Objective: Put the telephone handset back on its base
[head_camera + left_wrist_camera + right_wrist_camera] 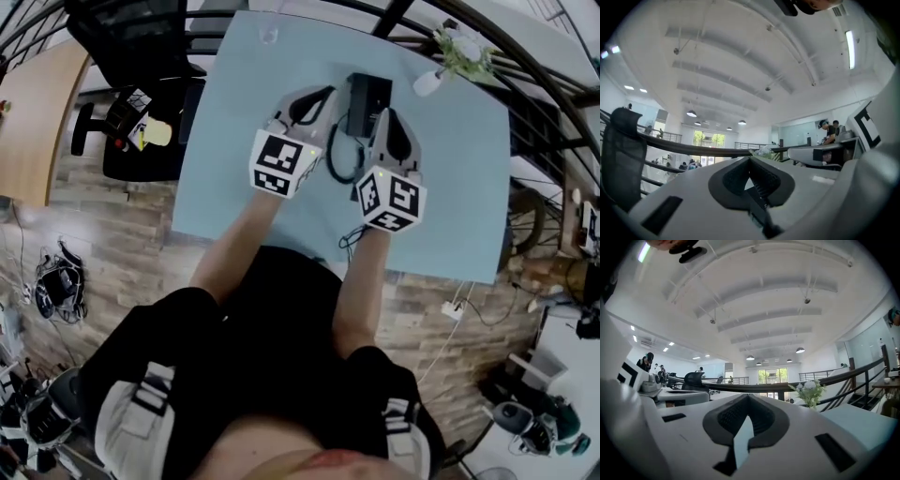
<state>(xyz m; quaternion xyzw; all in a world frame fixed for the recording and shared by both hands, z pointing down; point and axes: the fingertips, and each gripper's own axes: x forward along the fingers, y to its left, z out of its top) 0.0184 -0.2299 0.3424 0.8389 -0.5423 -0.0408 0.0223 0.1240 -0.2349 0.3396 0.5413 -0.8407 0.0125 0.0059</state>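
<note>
A black telephone lies at the far middle of the light blue table, and its curly cord loops toward me. I cannot tell the handset from the base in the head view. My left gripper points at the telephone's left side, its marker cube nearer to me. My right gripper lies along the telephone's right side. In the left gripper view the left gripper has its tips together with nothing between them. The right gripper likewise shows its tips touching and empty. Neither gripper view shows the telephone.
A white vase with flowers stands at the table's far right, also in the right gripper view as flowers. A clear glass sits at the far edge. A black office chair stands left of the table. Railings run behind the table.
</note>
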